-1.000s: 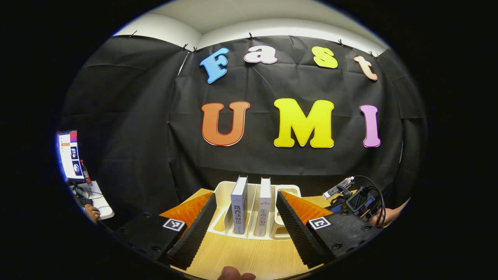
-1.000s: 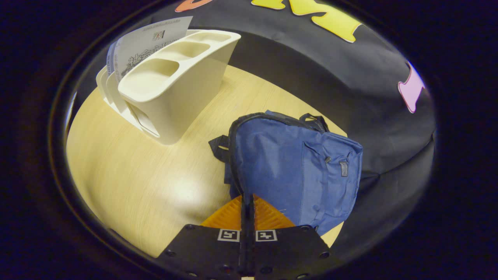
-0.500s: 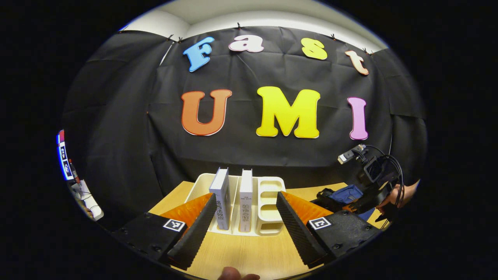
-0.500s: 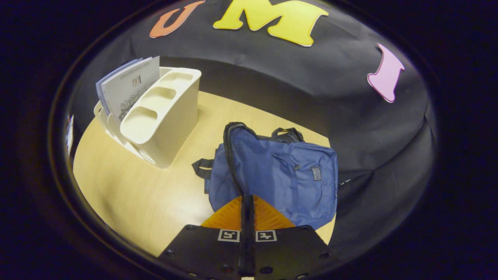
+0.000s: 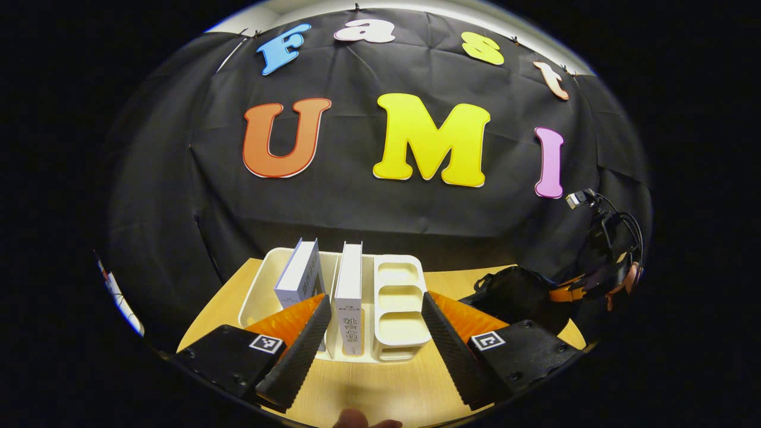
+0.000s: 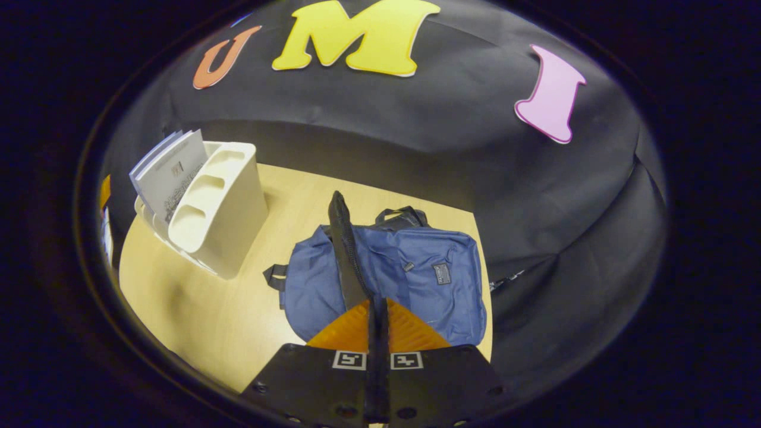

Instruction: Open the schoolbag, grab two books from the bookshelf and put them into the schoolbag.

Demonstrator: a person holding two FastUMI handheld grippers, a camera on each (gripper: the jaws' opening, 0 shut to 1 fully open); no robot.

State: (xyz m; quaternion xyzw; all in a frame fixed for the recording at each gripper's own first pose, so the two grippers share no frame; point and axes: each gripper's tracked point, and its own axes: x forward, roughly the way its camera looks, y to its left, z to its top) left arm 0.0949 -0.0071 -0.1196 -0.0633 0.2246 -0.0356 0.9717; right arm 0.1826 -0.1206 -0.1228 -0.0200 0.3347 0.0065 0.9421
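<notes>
Two white books, one (image 5: pixel 297 276) leaning left and one (image 5: pixel 349 279) upright, stand in a cream bookshelf (image 5: pixel 395 309). My left gripper (image 5: pixel 374 300) is open just in front of it, its fingers either side of the upright book and the small compartments, touching nothing. The blue schoolbag (image 6: pixel 416 279) lies flat on the table. My right gripper (image 6: pixel 377 306) is shut on its black zipper edge (image 6: pixel 345 249), which stands pulled up from the bag. In the left gripper view the schoolbag (image 5: pixel 511 291) is dark at the right, with a hand (image 5: pixel 624 276) above it.
The wooden table (image 6: pixel 208 309) carries the bookshelf (image 6: pixel 220 202) at its left, with the books (image 6: pixel 169 175) in it, and the bag at its right. The black cloth wall hangs close behind both. A finger (image 5: pixel 357 419) shows at the bottom of the left gripper view.
My left gripper has moved closer to the bookshelf and now looks down on it more. My right gripper has risen, drawing the bag's zipper edge up with it.
</notes>
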